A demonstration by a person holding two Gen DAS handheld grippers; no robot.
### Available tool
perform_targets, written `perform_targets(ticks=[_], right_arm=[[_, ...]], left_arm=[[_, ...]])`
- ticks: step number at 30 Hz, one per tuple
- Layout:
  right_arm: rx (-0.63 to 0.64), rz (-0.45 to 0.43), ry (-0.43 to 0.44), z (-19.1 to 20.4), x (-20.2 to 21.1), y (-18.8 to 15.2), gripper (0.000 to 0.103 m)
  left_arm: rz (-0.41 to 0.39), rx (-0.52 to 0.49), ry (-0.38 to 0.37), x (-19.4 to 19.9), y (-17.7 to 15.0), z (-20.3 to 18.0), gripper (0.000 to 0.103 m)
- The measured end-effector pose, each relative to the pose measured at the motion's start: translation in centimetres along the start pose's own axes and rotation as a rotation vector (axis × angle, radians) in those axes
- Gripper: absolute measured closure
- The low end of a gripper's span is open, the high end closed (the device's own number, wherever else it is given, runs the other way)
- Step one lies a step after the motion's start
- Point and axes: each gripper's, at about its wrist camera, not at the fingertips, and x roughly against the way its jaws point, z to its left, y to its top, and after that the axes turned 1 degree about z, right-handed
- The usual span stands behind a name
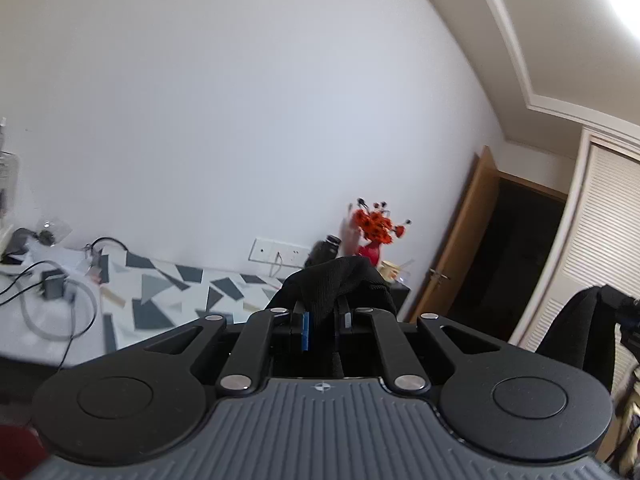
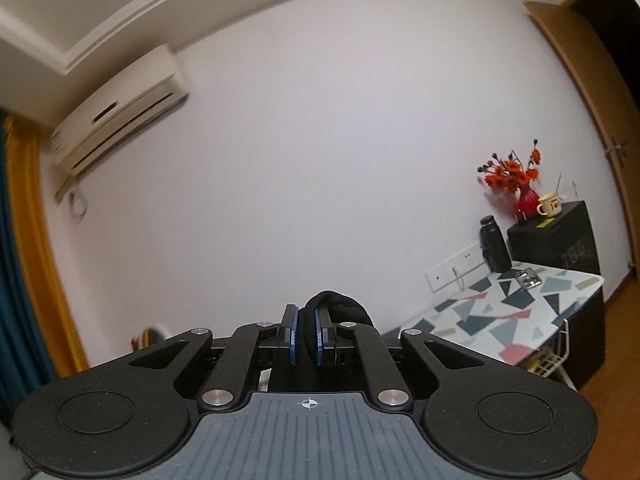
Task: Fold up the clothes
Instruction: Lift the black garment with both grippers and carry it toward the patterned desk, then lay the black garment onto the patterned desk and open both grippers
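A black ribbed garment (image 1: pixel 334 284) is pinched in my left gripper (image 1: pixel 323 322), which is shut on it; the cloth bunches up over the fingers and hangs below out of sight. Another part of the black garment (image 1: pixel 576 328) shows at the right edge of the left wrist view. My right gripper (image 2: pixel 307 334) is shut on a thick black fold of the garment (image 2: pixel 334 304) between its blue pads. Both grippers are held high, pointing at the white wall above the table.
A table with a geometric-patterned cloth (image 1: pixel 160 296) (image 2: pixel 500 312) stands by the wall, with cables and a charger (image 1: pixel 54 288) at its left end. A red vase of flowers (image 2: pixel 526 196), a mug (image 2: pixel 550 204), a black bottle (image 2: pixel 496 250) and a black cabinet (image 2: pixel 560 240) stand at its far end. A door (image 1: pixel 460 240) stands open beyond.
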Motion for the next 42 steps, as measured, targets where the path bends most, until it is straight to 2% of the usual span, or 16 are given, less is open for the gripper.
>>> perform_targets(ticks=[5,8,12,15,18,21,25,29,30,31,32,34,37,39,41,42], right_arm=[[-0.049,-0.089,-0.033,-3.9,-13.5,7.9,0.095],[-0.045,-0.195,-0.032,-5.0,-20.9,13.8,0.095],[0.004,-0.392,0.012,-5.2,-27.4,20.9,0.095],[0.054,-0.404,0.033,-6.9,-31.6,23.1,0.095],[0.088,-0.282,0.038,-9.8,-36.3,21.8,0.095],[0.107,-0.072,0.019,-14.0,-43.0,16.7,0.095],[0.138,0.282,-0.026,-20.1,-53.3,6.3,0.095],[0.187,0.572,0.026,-24.2,-61.6,-3.7,0.095],[0.187,0.629,0.055,-25.1,-62.9,-5.5,0.095],[0.182,0.683,0.092,-25.7,-64.0,-7.1,0.095],[0.172,0.718,0.131,-26.4,-64.9,-7.9,0.095],[0.139,0.782,0.218,-28.1,-66.5,-8.5,0.095],[0.102,0.891,0.351,-30.5,-68.5,-7.2,0.090],[0.139,0.940,0.392,-31.7,-70.0,-6.0,0.075],[0.156,0.931,0.404,-33.9,-71.5,-4.8,0.050],[0.146,0.925,0.412,-35.0,-71.8,-3.8,0.046]], left_arm=[[-0.035,-0.009,0.018,-11.3,8.2,1.9,0.093],[-0.136,-0.074,0.018,-16.1,16.6,1.7,0.093],[-0.109,-0.077,0.100,-21.7,18.8,3.9,0.092],[-0.090,-0.079,0.162,-25.9,20.4,5.6,0.092],[-0.070,-0.082,0.223,-30.1,22.0,7.2,0.092],[-0.045,-0.082,0.287,-34.3,23.4,9.0,0.092],[0.200,-0.033,0.506,-42.1,13.7,16.3,0.091],[0.413,0.022,0.722,-45.7,3.5,21.0,0.087],[0.454,0.023,0.774,-46.2,1.3,21.7,0.083],[0.491,0.025,0.821,-46.6,-0.7,22.2,0.071],[0.492,0.031,0.819,-46.4,-1.0,21.3,0.052],[0.494,0.044,0.815,-45.9,-1.7,19.3,0.037],[0.497,0.063,0.808,-45.3,-2.8,16.4,0.032],[0.499,0.075,0.804,-44.8,-3.5,14.5,0.029],[0.502,0.088,0.800,-44.4,-4.2,12.5,0.026],[0.503,0.094,0.797,-44.2,-4.6,11.6,0.024]])
